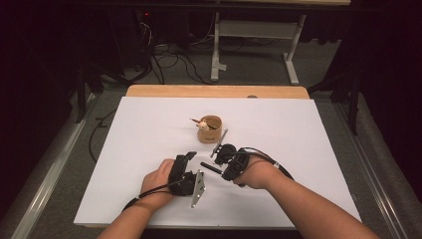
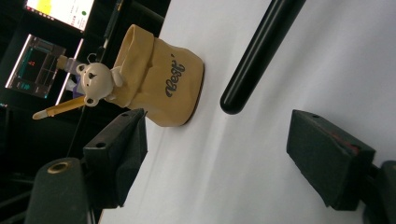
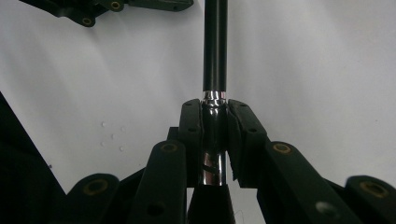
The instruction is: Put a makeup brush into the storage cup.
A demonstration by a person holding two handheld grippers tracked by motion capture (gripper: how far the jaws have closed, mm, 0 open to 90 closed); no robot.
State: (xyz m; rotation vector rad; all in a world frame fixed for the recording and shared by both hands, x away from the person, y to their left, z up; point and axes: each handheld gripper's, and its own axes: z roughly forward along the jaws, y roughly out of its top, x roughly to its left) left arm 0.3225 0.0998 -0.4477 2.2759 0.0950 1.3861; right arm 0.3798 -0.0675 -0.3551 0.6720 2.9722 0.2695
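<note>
— Holding the black pen (image 3: 215,56) by its chrome band, the right gripper (image 1: 225,163) is clenched tight on it, near the middle of the white table (image 1: 298,149), closer to the front edge.

— And the left gripper (image 1: 185,164)?

— Released, nothing between its pads; the pen's rounded end (image 2: 233,100) hangs just ahead of them.

— So which step?

— Likely uncapping, or passing the pen across. Next, the left jaws should close squarely around that free end.

— The tan cup (image 1: 209,128)?

— Standing toward the back edge, beyond both grippers, with a bear-topped pen (image 2: 95,81) inside.
</note>
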